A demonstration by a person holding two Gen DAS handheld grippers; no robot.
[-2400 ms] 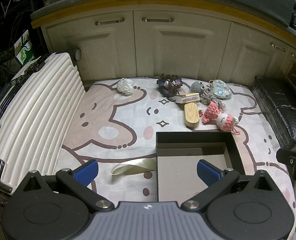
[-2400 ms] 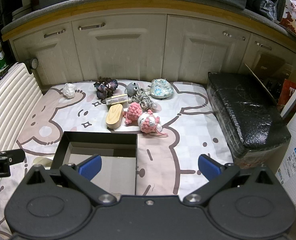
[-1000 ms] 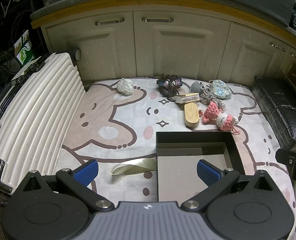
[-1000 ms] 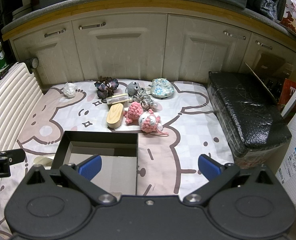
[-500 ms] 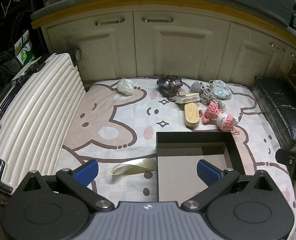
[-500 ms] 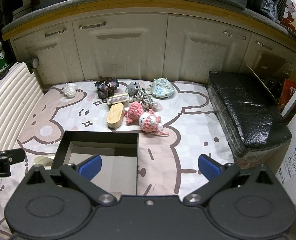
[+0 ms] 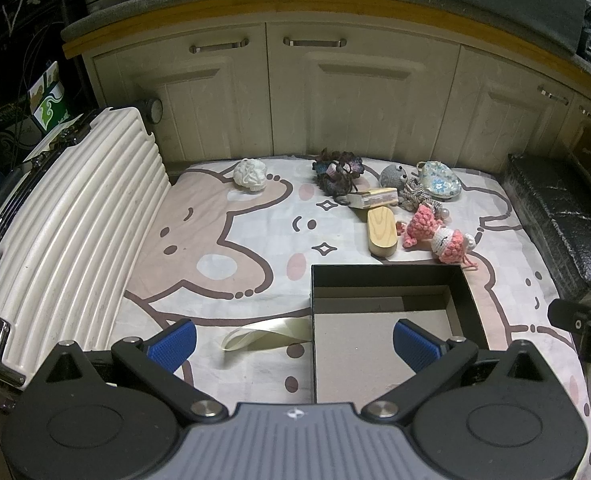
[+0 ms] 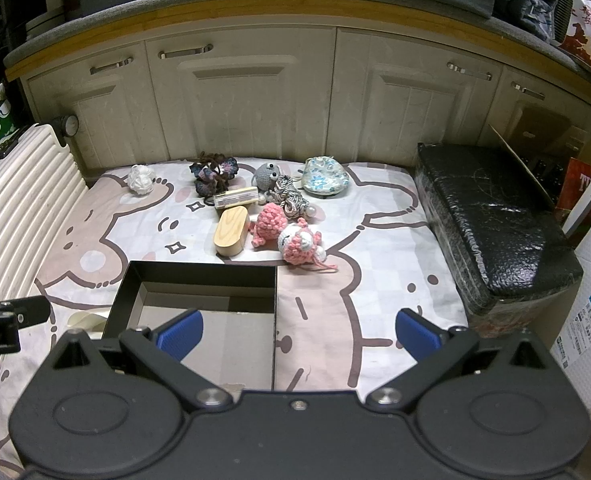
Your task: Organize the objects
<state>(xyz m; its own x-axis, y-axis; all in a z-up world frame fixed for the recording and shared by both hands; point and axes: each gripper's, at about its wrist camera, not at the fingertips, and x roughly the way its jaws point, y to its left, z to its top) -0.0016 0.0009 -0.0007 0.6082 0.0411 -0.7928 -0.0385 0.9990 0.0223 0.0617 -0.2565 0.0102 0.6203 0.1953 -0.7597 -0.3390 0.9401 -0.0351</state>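
Observation:
An open black box (image 7: 387, 276) (image 8: 199, 276) with a grey floor sits on a cartoon-print mat (image 7: 231, 240). Beyond it lie small objects: a wooden oval block (image 7: 382, 231) (image 8: 231, 230), a pink crochet toy (image 7: 421, 226) (image 8: 271, 222), a pink-and-white crochet doll (image 7: 451, 245) (image 8: 301, 245), a floral pouch (image 7: 439, 186) (image 8: 324, 176), a grey crochet toy (image 7: 391, 176), a dark flower piece (image 7: 337, 172) (image 8: 213, 172), a white ball (image 7: 250, 175) (image 8: 140, 178). My left gripper (image 7: 293, 342) and right gripper (image 8: 299, 330) are open and empty, hovering near the box.
A white ribbed suitcase (image 7: 55, 220) lies along the mat's left side. A black wrapped block (image 8: 495, 216) borders the right. Cream cabinets (image 7: 295, 92) stand behind. A cream ribbon (image 7: 263, 330) lies left of the box. A small striped box (image 8: 237, 196) lies by the wooden block.

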